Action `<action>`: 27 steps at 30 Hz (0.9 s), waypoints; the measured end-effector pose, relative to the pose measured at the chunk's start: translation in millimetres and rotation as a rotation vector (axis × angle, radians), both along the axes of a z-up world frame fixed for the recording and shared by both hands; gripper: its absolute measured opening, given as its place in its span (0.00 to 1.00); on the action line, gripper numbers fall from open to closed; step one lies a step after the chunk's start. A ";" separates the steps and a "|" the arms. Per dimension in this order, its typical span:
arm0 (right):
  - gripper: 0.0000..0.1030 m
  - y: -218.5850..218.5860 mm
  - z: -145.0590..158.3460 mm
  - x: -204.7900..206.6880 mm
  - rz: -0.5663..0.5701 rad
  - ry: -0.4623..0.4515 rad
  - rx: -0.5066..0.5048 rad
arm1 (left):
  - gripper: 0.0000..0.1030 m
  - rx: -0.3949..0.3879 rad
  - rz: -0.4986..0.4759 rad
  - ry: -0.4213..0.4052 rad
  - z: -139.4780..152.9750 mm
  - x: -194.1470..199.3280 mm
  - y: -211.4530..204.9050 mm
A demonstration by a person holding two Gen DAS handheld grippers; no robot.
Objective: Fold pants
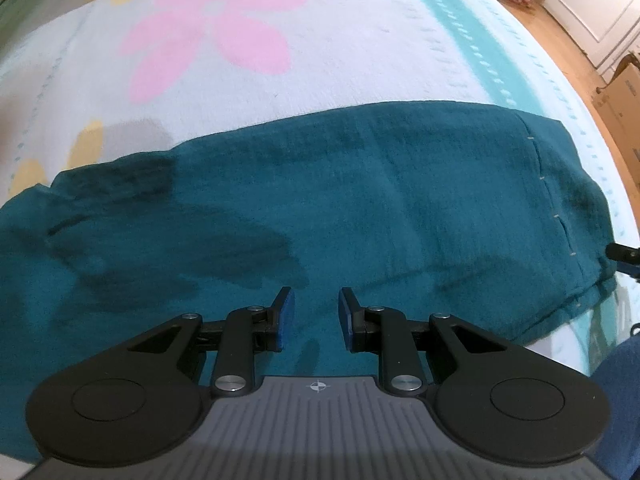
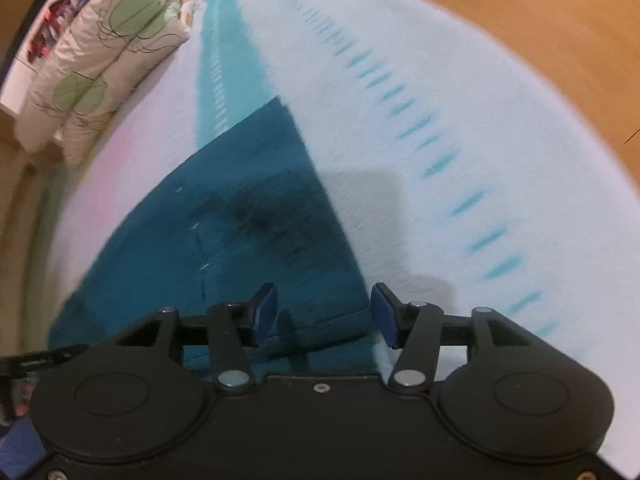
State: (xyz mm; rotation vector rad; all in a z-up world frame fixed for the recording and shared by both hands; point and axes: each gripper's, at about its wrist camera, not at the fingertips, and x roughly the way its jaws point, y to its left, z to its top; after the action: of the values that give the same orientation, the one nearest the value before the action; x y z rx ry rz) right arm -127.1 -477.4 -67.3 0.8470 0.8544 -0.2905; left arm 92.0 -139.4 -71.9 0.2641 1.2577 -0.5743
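Note:
Dark teal pants (image 1: 320, 184) lie flat across a pale bedspread (image 1: 360, 40), folded lengthwise, with a stitched seam near their right end. My left gripper (image 1: 316, 300) hovers over the near middle of the pants, its blue pads a small gap apart with nothing between them. In the right wrist view the end of the pants (image 2: 260, 220) runs to a near corner. My right gripper (image 2: 324, 300) stands open just above that corner, one pad over the cloth and the other over the bedspread (image 2: 420, 160). Neither gripper holds any cloth.
The bedspread has a pink flower print (image 1: 216, 28) and a turquoise stripe (image 2: 224, 64). Patterned pillows (image 2: 104, 52) are stacked at the far end of the bed. A wooden floor (image 1: 560, 28), a cardboard box (image 1: 620, 96) and a white door (image 1: 592, 4) lie beyond the bed's edge.

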 end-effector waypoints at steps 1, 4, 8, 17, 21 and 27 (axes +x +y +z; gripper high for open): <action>0.58 0.1 -3.6 1.1 0.002 -0.028 0.006 | 0.23 0.003 0.000 0.002 -1.5 0.3 -1.8; 0.59 -1.3 -8.7 8.4 0.005 -0.090 0.027 | 0.23 0.003 -0.002 0.010 -4.5 1.5 -7.4; 0.59 -0.7 -11.9 23.2 0.054 -0.147 0.082 | 0.23 0.004 -0.011 0.011 -5.7 4.2 -19.6; 0.20 11.0 4.8 50.4 0.096 -0.137 0.058 | 0.23 -0.018 -0.024 -0.002 -4.7 13.2 -45.5; 0.20 12.9 36.2 58.8 0.106 -0.158 0.018 | 0.23 -0.042 -0.054 0.034 -15.9 10.8 -57.4; 0.20 31.6 81.8 83.3 0.160 -0.164 -0.033 | 0.23 -0.016 -0.157 0.082 -36.1 -12.7 -65.4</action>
State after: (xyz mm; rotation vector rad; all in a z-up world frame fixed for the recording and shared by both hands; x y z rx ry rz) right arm -43.8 -445.8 14.6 0.7566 0.7571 -0.0933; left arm 79.3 -204.8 -108.0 0.3306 1.3182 -0.7360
